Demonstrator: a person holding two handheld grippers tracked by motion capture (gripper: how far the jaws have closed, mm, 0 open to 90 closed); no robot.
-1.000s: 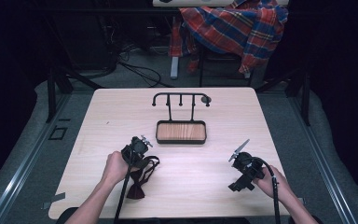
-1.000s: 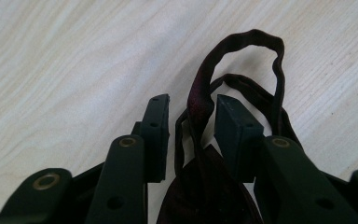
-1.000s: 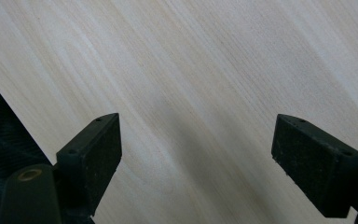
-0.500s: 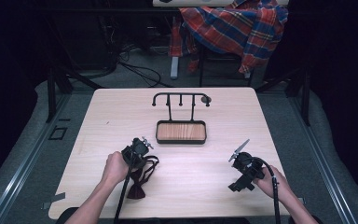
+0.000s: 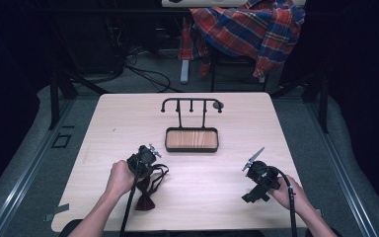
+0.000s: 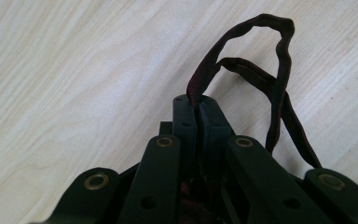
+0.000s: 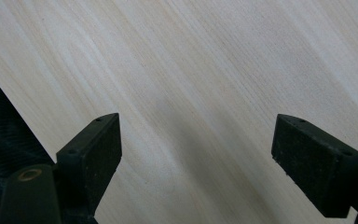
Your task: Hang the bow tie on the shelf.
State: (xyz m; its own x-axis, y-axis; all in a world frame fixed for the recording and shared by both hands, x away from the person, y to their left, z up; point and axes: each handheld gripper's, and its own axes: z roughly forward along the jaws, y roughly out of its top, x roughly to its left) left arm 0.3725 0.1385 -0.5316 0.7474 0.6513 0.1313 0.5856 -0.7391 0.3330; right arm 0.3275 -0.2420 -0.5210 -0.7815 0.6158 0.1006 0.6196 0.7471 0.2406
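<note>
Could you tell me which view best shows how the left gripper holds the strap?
The left gripper view: the strap sits pinched between shut jaws, looping beyond them. In the high view the left gripper covers that spot; loose strap lies beside it.

I see my left hand-held gripper (image 5: 145, 159) as a black body with brass-coloured screws on flat linkage bars and a thin black cable trailing behind. My right hand-held gripper (image 5: 257, 174) is black too, with blocky matte pads, a grey three-cornered plate and a thicker cable. My forearms are bare, unsleeved.
</note>
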